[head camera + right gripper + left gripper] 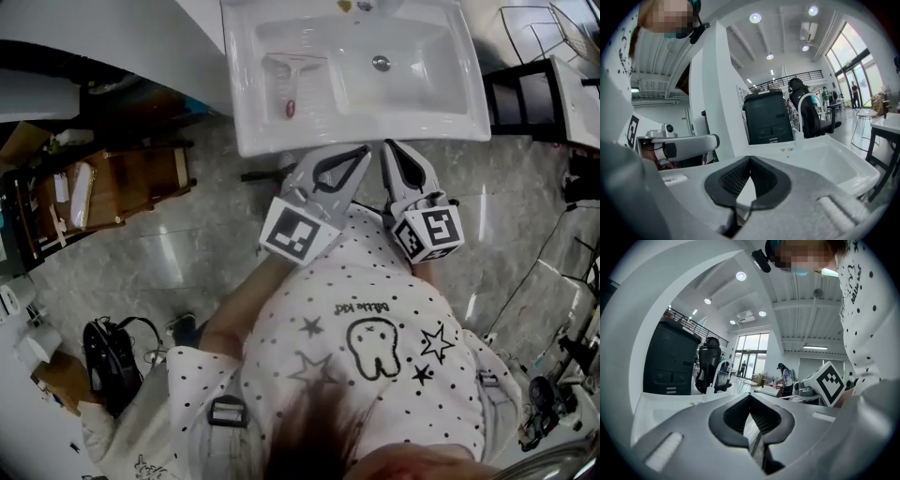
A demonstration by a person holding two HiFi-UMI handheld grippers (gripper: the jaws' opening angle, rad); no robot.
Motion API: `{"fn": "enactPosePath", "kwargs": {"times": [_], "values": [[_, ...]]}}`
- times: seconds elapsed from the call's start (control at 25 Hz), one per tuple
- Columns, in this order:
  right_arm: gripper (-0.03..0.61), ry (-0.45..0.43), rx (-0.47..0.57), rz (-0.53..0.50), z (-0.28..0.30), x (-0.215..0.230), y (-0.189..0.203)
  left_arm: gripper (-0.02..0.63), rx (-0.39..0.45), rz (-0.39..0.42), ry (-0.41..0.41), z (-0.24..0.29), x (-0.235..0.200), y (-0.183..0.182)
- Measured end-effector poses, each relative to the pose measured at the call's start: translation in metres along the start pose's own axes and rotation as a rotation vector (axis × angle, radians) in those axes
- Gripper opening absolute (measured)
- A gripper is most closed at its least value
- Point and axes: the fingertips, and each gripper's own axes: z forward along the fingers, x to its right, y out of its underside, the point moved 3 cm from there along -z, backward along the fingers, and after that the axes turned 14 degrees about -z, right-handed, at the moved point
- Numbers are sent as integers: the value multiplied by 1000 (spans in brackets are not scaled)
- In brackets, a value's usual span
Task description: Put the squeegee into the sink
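The white squeegee (292, 80) lies in the left part of the white sink (356, 131), its blade toward the back wall and its reddish handle end toward the front. Both grippers hover just before the sink's front rim, side by side. My left gripper (364, 150) is shut with nothing between its jaws; in the left gripper view its tips (750, 397) meet. My right gripper (387, 145) is also shut and empty, and its tips (750, 158) meet in front of the sink basin (834, 164). Neither gripper touches the squeegee.
The drain (381, 63) sits mid-basin. A wooden shelf unit (122, 187) stands at the left, a black bag (108, 361) lies on the floor lower left, and a black wire rack (534, 37) stands right of the sink. Cables run along the right.
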Motion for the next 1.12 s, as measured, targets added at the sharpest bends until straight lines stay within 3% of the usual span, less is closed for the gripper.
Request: {"fn": "enactPosePath", "kwargs": {"times": [0.52,1.12], "values": [[-3,17,3,14,8,13,-5,-1,-51,53,88,23,6,4],[-3,33,3,12,15,17,-6,-2,-75,60,103,29,0,7]]}}
